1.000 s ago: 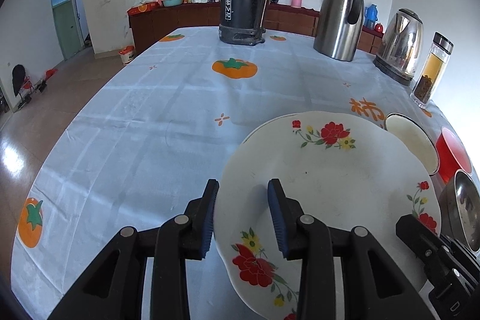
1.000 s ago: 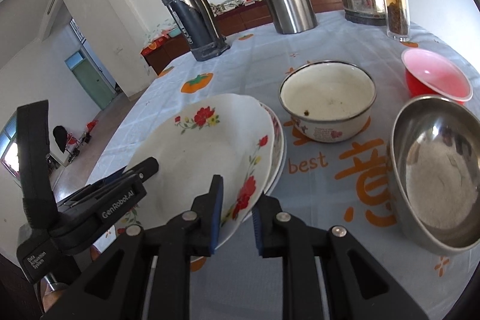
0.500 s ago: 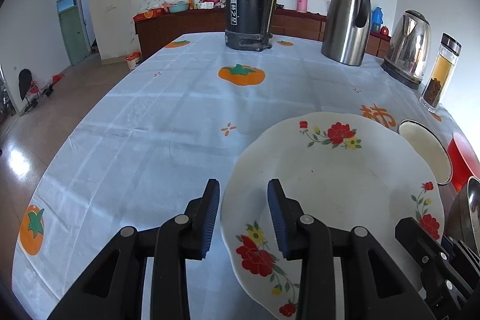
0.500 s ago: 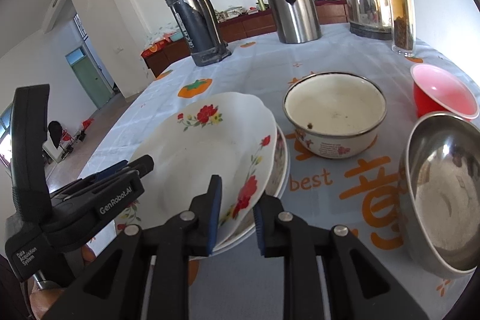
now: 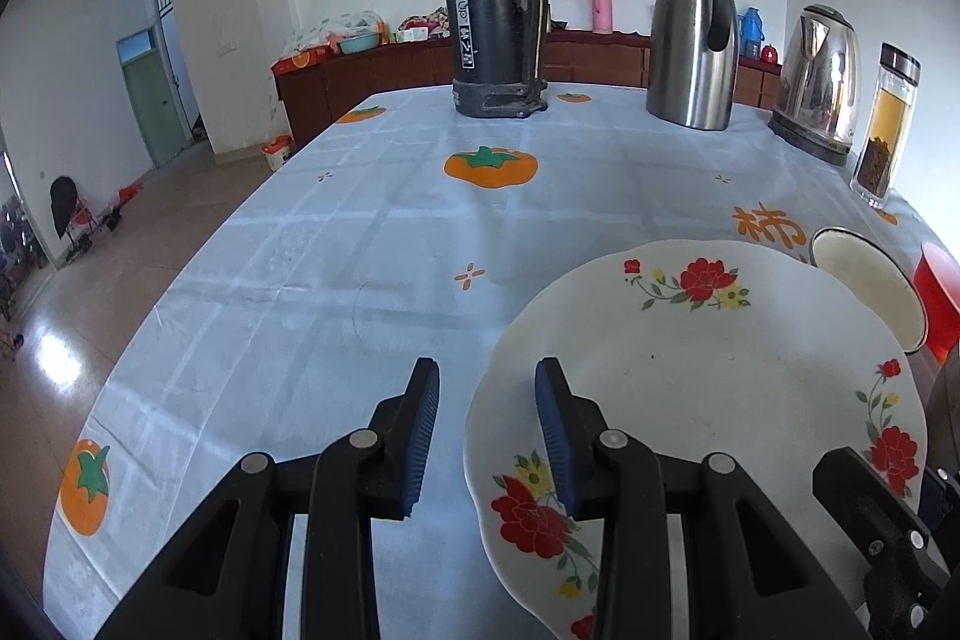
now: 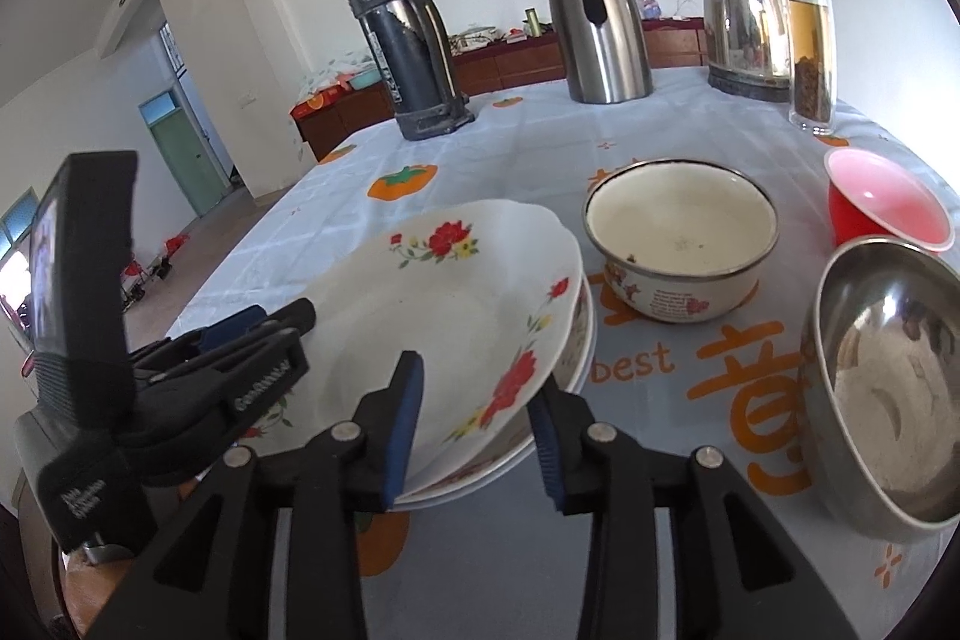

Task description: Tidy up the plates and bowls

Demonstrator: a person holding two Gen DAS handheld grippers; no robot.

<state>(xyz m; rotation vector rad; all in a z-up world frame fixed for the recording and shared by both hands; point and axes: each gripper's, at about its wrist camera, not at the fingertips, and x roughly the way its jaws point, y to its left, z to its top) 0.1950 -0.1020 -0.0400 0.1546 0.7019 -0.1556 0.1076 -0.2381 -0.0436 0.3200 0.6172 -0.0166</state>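
Note:
A white plate with red flowers (image 5: 708, 370) lies on top of another floral plate (image 6: 576, 340) on the tablecloth. My left gripper (image 5: 486, 430) is open, its fingers astride the top plate's left rim. My right gripper (image 6: 477, 430) is open, its fingers astride the near rim of the plate stack (image 6: 468, 304). A white enamel bowl (image 6: 678, 238), a red bowl (image 6: 888, 202) and a steel bowl (image 6: 888, 388) stand to the right of the plates.
At the back of the table stand a black thermos (image 5: 492, 10), a steel jug (image 5: 693, 40), an electric kettle (image 5: 819, 76) and a tea bottle (image 5: 885, 130). The table's left edge (image 5: 180, 280) drops to the floor.
The top plate has come down flat onto the lower plate. My right gripper has opened and let go of its rim. Both views show the grippers lower and nearer the table.

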